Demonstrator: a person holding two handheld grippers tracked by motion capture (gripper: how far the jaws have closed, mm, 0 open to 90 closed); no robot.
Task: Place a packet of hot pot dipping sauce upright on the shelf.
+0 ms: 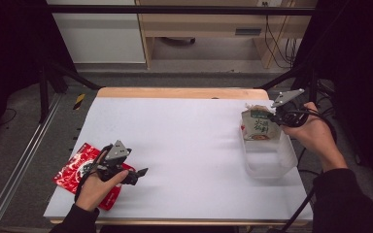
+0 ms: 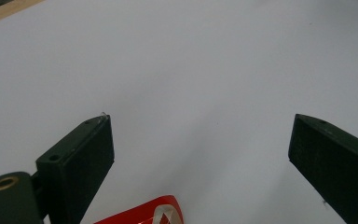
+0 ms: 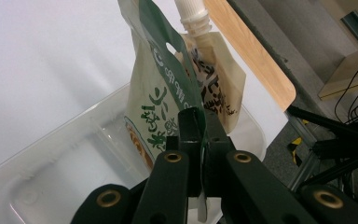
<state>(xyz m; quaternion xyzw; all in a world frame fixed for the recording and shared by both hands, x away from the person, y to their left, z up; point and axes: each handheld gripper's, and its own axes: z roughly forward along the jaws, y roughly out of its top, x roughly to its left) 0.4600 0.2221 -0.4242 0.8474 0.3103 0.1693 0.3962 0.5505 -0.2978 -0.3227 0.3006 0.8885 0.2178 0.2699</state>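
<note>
The step in hand looks like the placing of a food pouch into the clear plastic tub (image 1: 268, 167) that stands at the right side of the white table (image 1: 184, 141). The right gripper (image 1: 273, 116) is clenched on the edge of a green and white pouch (image 1: 258, 125) and holds it upright over the far end of the tub. In the right gripper view the two jaws are pressed together on the pouch's thin edge (image 3: 168, 88), and just behind it stands a second pouch with a white spout (image 3: 214, 79), already inside the tub (image 3: 65, 158); I cannot tell if the two pouches touch. The held pouch seems partly lowered, its bottom near the tub's floor. The left gripper (image 1: 135, 174) rests at the near left of the table with its jaws wide apart and nothing between them, just beside a red packet (image 1: 77, 170), whose corner shows in the left gripper view (image 2: 154, 212). I judge that the next move calls for lowering the pouch a little more, then releasing it so it leans in the tub, and that the red packet will probably be next.
</note>
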